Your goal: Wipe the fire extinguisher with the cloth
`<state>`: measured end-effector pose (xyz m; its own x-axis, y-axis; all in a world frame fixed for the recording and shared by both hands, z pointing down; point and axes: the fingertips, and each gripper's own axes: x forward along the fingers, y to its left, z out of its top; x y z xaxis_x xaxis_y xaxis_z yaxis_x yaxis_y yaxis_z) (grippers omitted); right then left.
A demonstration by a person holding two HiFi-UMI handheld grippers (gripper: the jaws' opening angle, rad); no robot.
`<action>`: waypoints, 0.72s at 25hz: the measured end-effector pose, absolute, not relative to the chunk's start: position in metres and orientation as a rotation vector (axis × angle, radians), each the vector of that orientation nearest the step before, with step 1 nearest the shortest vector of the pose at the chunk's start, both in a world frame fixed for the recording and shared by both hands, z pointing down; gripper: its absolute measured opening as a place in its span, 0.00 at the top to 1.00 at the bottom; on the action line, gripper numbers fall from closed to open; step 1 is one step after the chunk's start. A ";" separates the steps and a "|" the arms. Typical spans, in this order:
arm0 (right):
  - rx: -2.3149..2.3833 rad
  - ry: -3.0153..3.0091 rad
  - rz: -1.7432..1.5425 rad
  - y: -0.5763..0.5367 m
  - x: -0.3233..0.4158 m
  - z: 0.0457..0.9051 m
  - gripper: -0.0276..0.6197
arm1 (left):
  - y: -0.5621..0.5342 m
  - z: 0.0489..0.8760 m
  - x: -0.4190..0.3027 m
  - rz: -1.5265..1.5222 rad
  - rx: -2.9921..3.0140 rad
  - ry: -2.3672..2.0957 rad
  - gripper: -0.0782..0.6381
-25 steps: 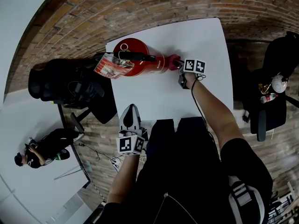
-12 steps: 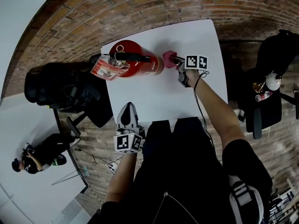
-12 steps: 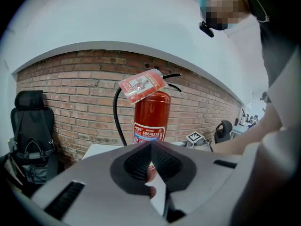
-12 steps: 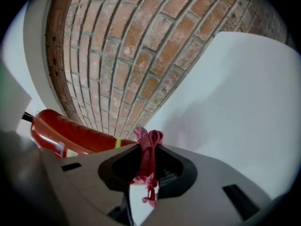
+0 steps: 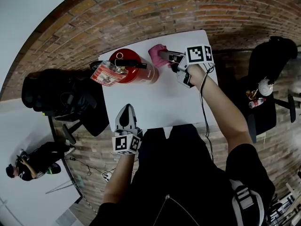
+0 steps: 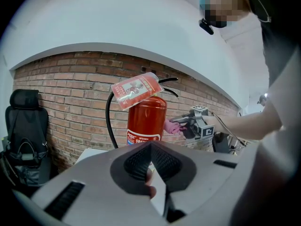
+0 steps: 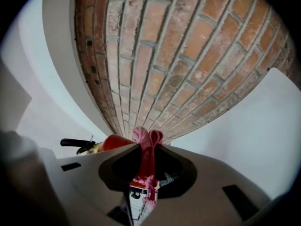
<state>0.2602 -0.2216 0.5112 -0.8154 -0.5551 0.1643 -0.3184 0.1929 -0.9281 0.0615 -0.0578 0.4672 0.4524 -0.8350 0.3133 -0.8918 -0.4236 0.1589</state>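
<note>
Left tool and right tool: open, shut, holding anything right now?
Left tool: shut, nothing between its jaws.
Right tool: shut on the pink cloth, next to the fire extinguisher.

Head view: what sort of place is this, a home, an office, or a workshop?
Probably an office or studio workroom rather than a home. A plain white table stands by a bare brick wall, a black office chair sits beside it, and a red fire extinguisher stands on the table.

Nothing legible: the white band (image 6: 140, 136) on the red cylindrical fire extinguisher (image 6: 147, 117) and its hanging red-and-white tag (image 6: 136, 89) are showing only unreadable print.
</note>
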 end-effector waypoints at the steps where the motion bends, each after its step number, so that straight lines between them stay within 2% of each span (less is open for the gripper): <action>1: -0.814 2.258 -1.668 -0.222 0.257 0.498 0.80 | -0.058 0.466 0.062 0.264 2.407 -1.479 0.85; 9: -0.676 2.294 -1.636 -0.227 0.240 0.427 0.80 | -0.057 0.464 0.056 0.253 2.392 -1.508 0.85; 18: -0.655 2.326 -1.677 -0.234 0.229 0.429 0.80 | -0.051 0.468 0.052 0.248 2.365 -1.520 0.85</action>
